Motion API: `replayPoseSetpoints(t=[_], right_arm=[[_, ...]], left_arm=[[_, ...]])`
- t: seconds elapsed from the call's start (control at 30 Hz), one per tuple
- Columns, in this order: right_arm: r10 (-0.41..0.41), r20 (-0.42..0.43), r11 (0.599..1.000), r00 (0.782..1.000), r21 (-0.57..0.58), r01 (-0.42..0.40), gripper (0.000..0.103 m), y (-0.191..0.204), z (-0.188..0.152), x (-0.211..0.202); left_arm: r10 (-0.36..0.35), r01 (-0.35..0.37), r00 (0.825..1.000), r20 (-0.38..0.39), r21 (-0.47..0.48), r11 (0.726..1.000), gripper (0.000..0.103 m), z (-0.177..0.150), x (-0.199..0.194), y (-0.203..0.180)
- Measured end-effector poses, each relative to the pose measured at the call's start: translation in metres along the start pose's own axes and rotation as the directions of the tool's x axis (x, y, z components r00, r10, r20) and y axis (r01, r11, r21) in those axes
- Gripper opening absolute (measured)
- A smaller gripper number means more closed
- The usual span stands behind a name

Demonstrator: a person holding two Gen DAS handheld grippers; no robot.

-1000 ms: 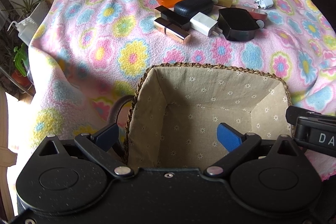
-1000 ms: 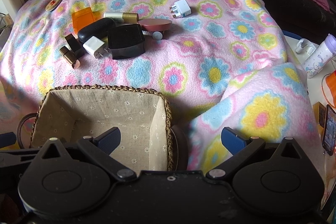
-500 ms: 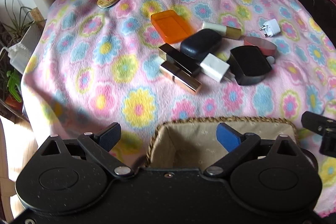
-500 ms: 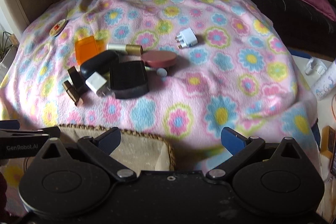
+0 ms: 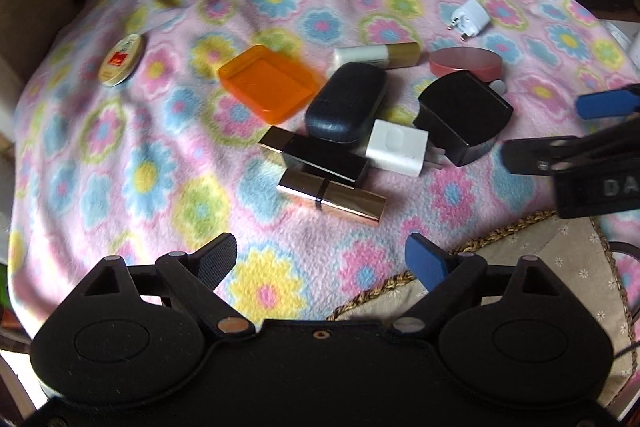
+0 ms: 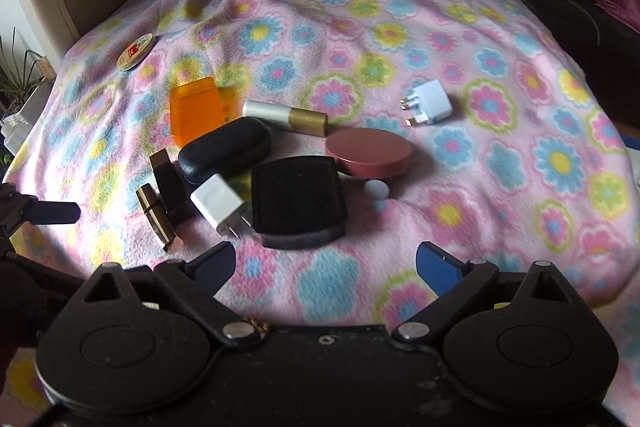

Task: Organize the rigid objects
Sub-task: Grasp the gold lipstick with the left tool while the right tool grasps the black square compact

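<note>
Nothing looks sorted yet; the woven basket (image 5: 520,227), just right of the left gripper (image 5: 322,261), shows only bare lining. Ahead of both lie the gold lipstick (image 5: 332,197), white charger (image 5: 398,147) and black case (image 6: 296,201); the left gripper's jaws are narrowing on nothing; the right gripper (image 6: 326,265), likewise empty, narrows too.

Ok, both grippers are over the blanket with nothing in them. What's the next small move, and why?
Probably ease the left gripper forward and down onto the rose-gold lipstick tube. It is the nearest piece of the cluster, lies flat with its front side clear, and the basket is right beside that gripper. Its jaws are closing with nothing between them, so they may need reopening first. The right gripper is also empty.
</note>
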State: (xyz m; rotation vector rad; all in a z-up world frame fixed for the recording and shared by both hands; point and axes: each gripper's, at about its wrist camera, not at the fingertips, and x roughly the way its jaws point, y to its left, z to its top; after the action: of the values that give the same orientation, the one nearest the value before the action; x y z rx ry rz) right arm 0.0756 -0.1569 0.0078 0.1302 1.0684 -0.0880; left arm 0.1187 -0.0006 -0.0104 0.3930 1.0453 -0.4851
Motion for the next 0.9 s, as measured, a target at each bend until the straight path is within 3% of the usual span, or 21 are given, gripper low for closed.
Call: replayPoseSetpoints(t=[0.2,0.4,0.6,0.67,0.8,0.9], right_arm=[[0.015,-0.035,1.0,0.999,-0.001,-0.015,0.097,0.01,0.016,0.031],[0.015,-0.068,1.0,0.998,-0.006,-0.015,0.09,0.012,0.024,0.055],[0.038,-0.087,0.998,0.995,0.047,-0.034,0.084,0.001,0.026,0.067],[0.048,-0.087,0.997,0.995,0.063,-0.043,0.081,-0.002,0.027,0.069],[0.082,-0.071,0.993,0.994,0.088,-0.075,0.068,-0.009,0.029,0.068],[0.095,-0.064,0.992,0.993,0.095,-0.089,0.067,-0.009,0.029,0.067]], left_arm=[[-0.054,0.054,0.998,-0.012,0.063,0.997,0.088,0.008,0.018,0.004],[-0.08,0.083,0.996,-0.04,0.095,0.992,0.085,0.014,0.039,0.01],[-0.121,0.121,0.993,-0.007,0.089,0.989,0.084,0.019,0.049,0.011],[-0.131,0.131,0.991,-0.001,0.094,0.987,0.074,0.021,0.051,0.01],[-0.148,0.147,0.989,0.004,0.087,0.985,0.071,0.023,0.054,0.009],[-0.161,0.161,0.987,0.015,0.031,0.986,0.068,0.024,0.053,0.013]])
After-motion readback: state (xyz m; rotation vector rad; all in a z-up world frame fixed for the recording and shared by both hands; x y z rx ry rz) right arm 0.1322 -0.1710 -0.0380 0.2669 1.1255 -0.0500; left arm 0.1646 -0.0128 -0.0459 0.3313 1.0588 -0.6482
